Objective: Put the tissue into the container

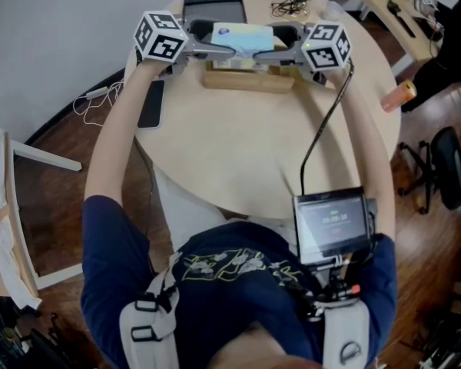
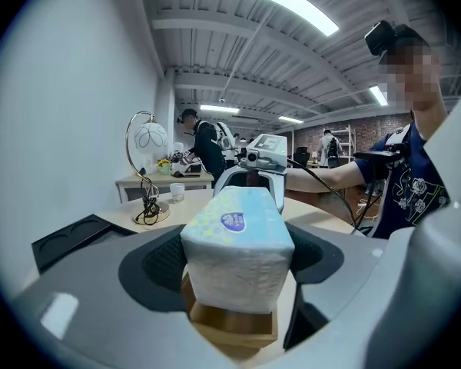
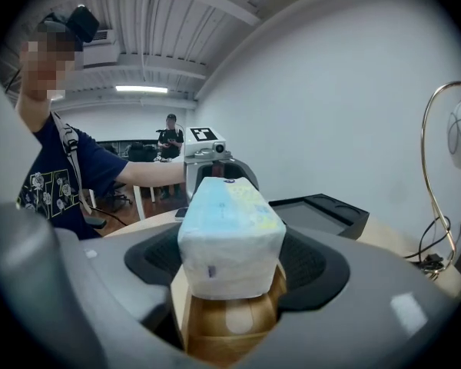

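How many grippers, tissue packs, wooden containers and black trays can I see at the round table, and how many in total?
grippers: 2 (left gripper, right gripper)
tissue pack: 1
wooden container: 1
black tray: 1
total: 5

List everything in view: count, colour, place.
tissue pack: 1, white and pale blue, held over the container
wooden container: 1, light brown, on the table under the pack
tray: 1, black, table's far edge
phone: 1, black, table's left edge
cables: 1 bundle, dark, table's far edge
desk lamp: 1, white shade, metal arc, on the table
round table: 1, pale wood, centre
orange cylinder: 1, past the table's right edge
screen: 1, black, on the person's chest
bystanders: at least 2, dark clothes, background
left gripper: 1, grey, shut on the pack's left end
right gripper: 1, grey, shut on the pack's right end
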`<state>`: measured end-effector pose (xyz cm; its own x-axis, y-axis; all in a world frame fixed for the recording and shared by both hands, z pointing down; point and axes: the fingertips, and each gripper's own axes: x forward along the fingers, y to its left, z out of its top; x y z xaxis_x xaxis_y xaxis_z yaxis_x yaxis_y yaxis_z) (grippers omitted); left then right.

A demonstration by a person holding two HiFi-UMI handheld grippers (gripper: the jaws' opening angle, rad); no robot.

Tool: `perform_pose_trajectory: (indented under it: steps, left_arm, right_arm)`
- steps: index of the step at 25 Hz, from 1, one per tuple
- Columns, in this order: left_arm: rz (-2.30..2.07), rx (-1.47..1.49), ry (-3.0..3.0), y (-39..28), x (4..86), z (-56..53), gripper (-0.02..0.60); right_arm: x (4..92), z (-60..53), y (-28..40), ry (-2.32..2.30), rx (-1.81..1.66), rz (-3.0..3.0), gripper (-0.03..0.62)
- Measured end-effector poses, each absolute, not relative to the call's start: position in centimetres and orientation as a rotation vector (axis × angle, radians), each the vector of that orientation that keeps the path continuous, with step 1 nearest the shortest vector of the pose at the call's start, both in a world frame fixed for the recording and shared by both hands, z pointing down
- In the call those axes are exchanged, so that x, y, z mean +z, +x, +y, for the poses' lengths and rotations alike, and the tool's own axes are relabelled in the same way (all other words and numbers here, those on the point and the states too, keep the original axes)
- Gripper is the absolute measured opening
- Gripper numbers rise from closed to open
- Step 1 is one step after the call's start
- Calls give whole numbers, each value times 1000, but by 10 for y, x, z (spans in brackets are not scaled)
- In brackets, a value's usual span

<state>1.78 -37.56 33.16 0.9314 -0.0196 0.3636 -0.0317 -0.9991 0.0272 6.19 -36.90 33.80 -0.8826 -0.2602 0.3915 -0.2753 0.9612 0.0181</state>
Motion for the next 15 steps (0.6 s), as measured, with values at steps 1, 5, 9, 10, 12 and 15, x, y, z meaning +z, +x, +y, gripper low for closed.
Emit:
perform_pose_trajectory:
  steps: [1, 5, 9, 10, 12, 15]
  left_arm:
    - [-42, 586, 3051, 18, 336, -377, 385]
    - [-42, 640, 3034, 18, 354, -380, 387]
    - [-37, 727, 3037, 17, 372, -380, 387]
    - [-35, 753, 3036, 17, 377, -380, 387]
    - [-30, 809, 3029, 17, 386, -379, 388]
    - [-21, 871, 3016, 16, 398, -378, 388]
  right_arm:
    - [343, -370, 62, 385, 62, -2699, 367]
    - [361, -374, 62, 386, 81, -2647, 367]
    - [378, -374, 62, 395, 54, -2588, 367]
    - [382, -374, 63, 395, 49, -2573, 367]
    - [390, -373, 64, 384, 45, -2547, 367]
    - [399, -372, 63, 363, 46, -2514, 368]
